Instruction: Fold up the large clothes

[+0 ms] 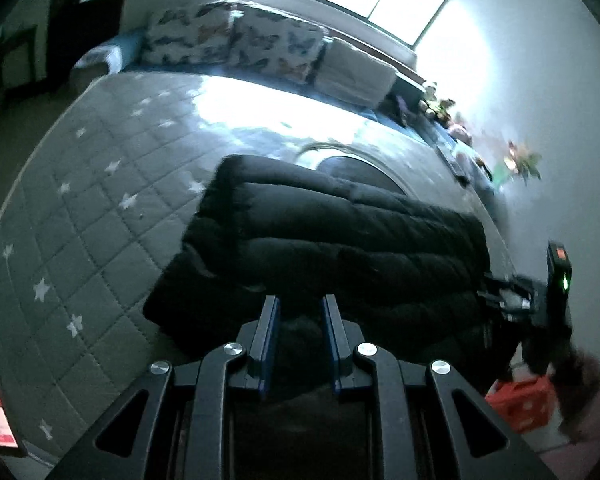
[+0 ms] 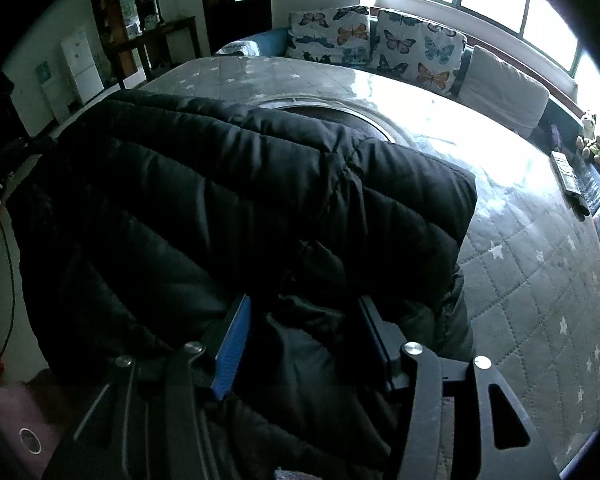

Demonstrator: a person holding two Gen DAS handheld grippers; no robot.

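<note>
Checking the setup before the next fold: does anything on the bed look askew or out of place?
Nothing looks damaged or spilled. The black puffer jacket lies bunched on the star-quilted bed, its near edge hanging off the bed's edge. A remote sits near the bed's far side, well away from the jacket.

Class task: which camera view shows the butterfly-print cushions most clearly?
The right wrist view: the butterfly-print cushions look sharp, their butterflies distinct. The left wrist view shows them blurred and washed out under the window.
</note>
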